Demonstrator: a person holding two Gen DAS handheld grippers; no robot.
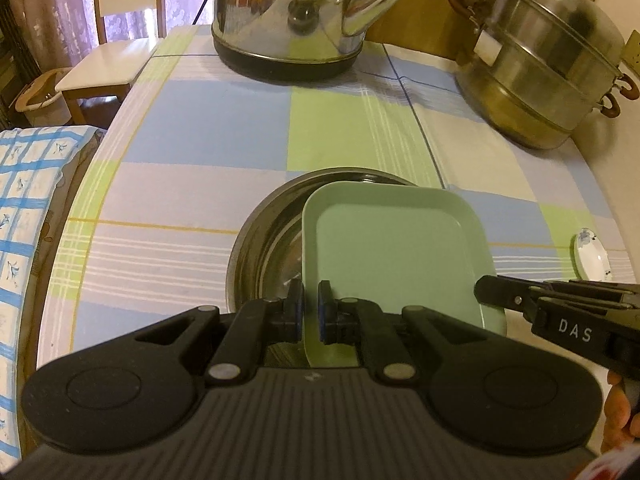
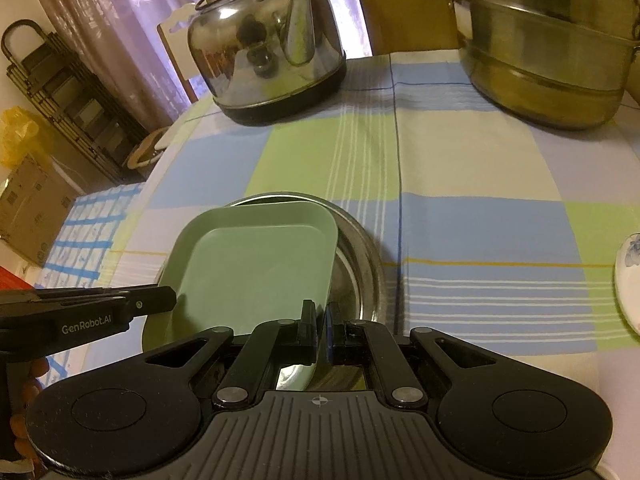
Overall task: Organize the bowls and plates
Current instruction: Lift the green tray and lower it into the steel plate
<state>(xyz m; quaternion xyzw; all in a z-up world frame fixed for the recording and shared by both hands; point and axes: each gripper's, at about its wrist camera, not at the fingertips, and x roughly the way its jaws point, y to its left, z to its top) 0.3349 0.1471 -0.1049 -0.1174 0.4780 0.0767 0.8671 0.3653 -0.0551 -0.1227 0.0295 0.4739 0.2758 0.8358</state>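
Note:
A pale green square plate (image 1: 396, 256) (image 2: 256, 268) hangs over a round steel bowl (image 1: 264, 248) (image 2: 360, 268) on the checked tablecloth. My left gripper (image 1: 311, 304) is shut on the plate's left rim, one pad on each side of the edge. On the opposite rim my right gripper (image 2: 320, 320) is shut the same way. Each gripper shows in the other's view, the right gripper (image 1: 492, 290) at the plate's right edge and the left gripper (image 2: 160, 298) at its left. I cannot tell whether the plate touches the bowl.
A steel kettle (image 1: 288, 16) (image 2: 268, 64) stands at the back of the table and a stacked steamer pot (image 1: 552, 64) (image 2: 552, 48) at the back right. A white flowered saucer (image 1: 592, 256) (image 2: 628, 280) lies to the right. A chair (image 1: 108, 60) stands beyond the table's left edge.

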